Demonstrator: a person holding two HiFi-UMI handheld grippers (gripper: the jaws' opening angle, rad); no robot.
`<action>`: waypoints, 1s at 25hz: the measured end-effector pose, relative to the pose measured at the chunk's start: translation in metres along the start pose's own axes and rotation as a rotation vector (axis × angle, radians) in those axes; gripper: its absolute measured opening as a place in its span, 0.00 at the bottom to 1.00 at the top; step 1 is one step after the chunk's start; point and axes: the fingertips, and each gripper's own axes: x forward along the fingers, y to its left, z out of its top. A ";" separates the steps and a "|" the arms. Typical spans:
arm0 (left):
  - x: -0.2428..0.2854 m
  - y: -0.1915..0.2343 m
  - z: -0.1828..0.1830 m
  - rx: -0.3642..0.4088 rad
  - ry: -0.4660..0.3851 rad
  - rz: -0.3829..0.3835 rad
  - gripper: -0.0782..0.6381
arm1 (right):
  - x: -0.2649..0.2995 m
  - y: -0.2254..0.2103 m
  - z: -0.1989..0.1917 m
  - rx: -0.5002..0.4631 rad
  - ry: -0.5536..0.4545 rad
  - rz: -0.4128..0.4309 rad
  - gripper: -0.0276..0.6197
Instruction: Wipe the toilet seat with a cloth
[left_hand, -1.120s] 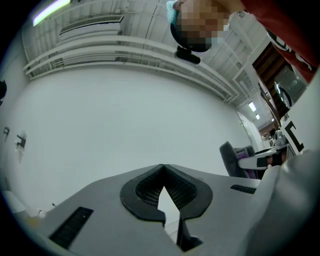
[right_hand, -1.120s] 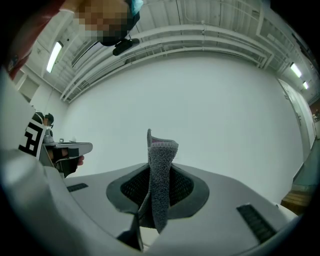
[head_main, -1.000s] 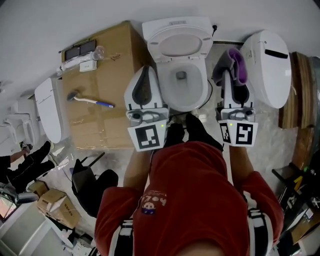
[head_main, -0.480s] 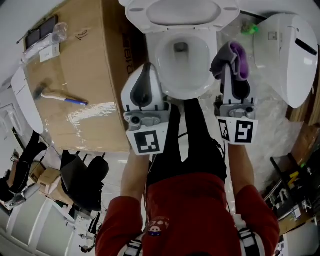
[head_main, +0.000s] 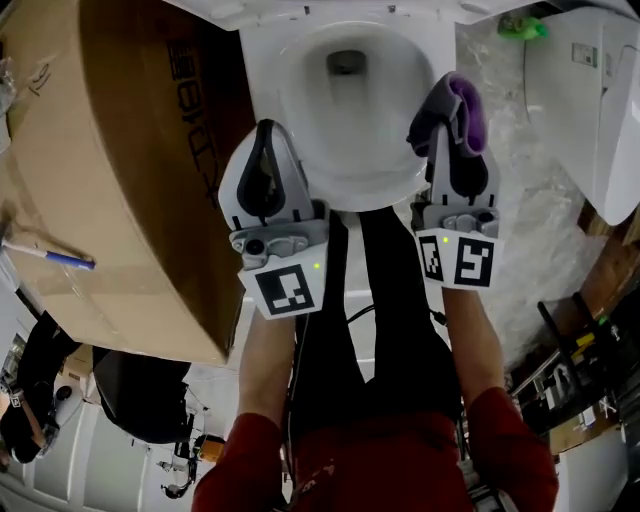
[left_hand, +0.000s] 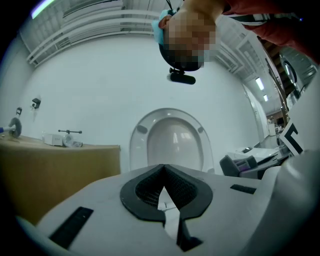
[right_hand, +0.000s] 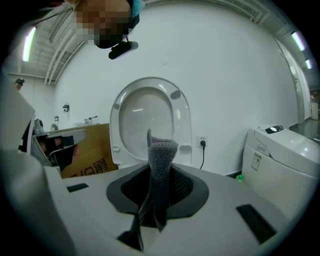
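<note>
While the toilet (head_main: 372, 170) stands open with its seat (right_hand: 183, 125) tipped up against the wall, the job appears to be at the approach, with no wiping begun. The right gripper (head_main: 452, 128) is clamped on the grey-and-purple cloth (head_main: 470, 108) by the bowl's right rim, and the left gripper (head_main: 268, 136) is pinched together on nothing by the left rim. The next move likely calls for laying the cloth flat on the seat; counted, there are one box (head_main: 120, 180), one open toilet, one second white unit (head_main: 590, 100), two grippers and one cloth.
</note>
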 end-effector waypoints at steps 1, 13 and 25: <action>-0.002 -0.001 -0.008 0.004 0.009 -0.003 0.12 | 0.001 0.000 -0.009 0.004 0.010 -0.003 0.14; 0.003 -0.001 -0.025 0.018 0.052 -0.010 0.12 | 0.073 -0.045 -0.023 -0.061 -0.002 -0.056 0.14; 0.014 -0.005 -0.026 0.000 0.058 -0.015 0.12 | 0.154 -0.074 -0.015 -0.144 0.012 -0.103 0.14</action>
